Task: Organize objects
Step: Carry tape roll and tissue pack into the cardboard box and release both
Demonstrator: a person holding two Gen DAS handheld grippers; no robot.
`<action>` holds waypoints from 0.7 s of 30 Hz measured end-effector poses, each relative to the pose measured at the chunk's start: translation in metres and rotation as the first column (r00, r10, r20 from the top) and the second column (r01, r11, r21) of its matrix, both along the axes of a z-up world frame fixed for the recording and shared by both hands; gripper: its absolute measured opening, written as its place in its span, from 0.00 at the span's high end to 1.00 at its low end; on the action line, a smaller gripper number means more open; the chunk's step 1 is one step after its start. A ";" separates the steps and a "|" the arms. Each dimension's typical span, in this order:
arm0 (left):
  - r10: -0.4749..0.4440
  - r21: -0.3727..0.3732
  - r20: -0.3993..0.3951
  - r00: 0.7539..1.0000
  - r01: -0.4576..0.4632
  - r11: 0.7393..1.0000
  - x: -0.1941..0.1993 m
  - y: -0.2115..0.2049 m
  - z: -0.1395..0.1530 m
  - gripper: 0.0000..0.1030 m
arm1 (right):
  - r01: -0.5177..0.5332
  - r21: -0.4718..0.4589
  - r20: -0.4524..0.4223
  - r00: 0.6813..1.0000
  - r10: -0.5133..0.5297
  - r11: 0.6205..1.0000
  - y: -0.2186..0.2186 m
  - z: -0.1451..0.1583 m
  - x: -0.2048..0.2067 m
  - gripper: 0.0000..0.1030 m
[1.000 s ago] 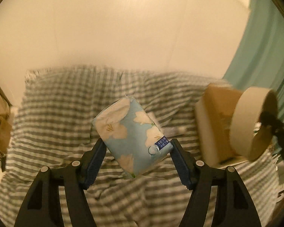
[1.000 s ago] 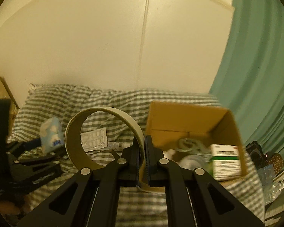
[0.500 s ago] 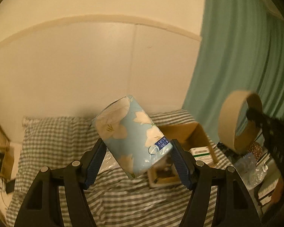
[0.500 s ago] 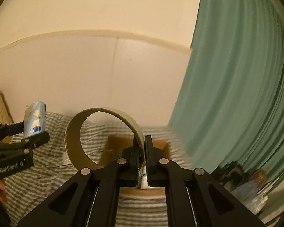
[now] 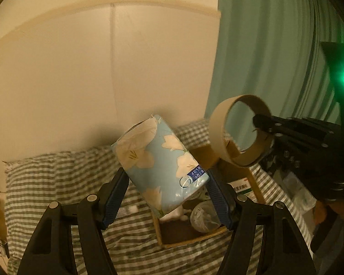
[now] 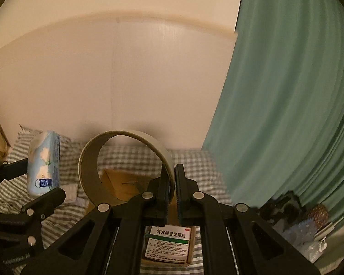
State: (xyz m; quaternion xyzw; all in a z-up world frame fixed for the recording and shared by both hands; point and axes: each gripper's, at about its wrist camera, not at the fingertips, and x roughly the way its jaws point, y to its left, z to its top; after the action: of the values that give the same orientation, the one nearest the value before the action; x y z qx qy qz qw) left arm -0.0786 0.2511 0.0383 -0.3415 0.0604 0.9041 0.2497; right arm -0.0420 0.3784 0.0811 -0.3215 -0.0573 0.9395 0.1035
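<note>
Now both loads hang above box (image 5: 252,174), likely for dropping in. Left gripper (image 5: 167,181) clamped on tissue pack (image 5: 160,165), tilted. Right gripper (image 6: 172,183) pinched shut on tape ring (image 6: 123,167) wall, ring upright.

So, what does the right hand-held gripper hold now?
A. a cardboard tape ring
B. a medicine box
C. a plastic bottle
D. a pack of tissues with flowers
A: the right hand-held gripper is shut on the wall of the cardboard tape ring; the tissue pack sits in the left hand-held gripper.
</note>
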 end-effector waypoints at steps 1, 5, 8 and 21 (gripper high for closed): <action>-0.007 -0.008 0.015 1.000 0.007 1.000 -0.005 0.005 -0.009 0.32 | 0.004 -0.003 0.017 1.000 -0.004 1.000 0.002 -0.008 -0.007 0.95; -0.025 -0.036 0.069 0.997 0.027 0.999 -0.023 0.022 -0.045 0.32 | 0.028 -0.037 0.088 0.996 -0.024 0.999 0.020 -0.047 -0.032 0.95; -0.025 -0.036 0.112 0.993 0.029 0.999 -0.035 0.029 -0.065 0.32 | 0.033 -0.040 0.135 0.990 -0.028 0.999 0.030 -0.067 -0.048 0.95; -0.058 -0.019 0.176 0.983 0.062 0.998 -0.044 0.034 -0.086 0.26 | 0.063 -0.115 0.205 0.978 -0.038 0.991 0.052 -0.100 -0.065 0.77</action>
State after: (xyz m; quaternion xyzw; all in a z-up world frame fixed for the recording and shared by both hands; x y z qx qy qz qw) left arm -0.1229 0.2852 -0.0481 -0.4206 0.0596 0.8619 0.2769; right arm -0.1067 0.4300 -0.0186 -0.4223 -0.0022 0.9008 0.1012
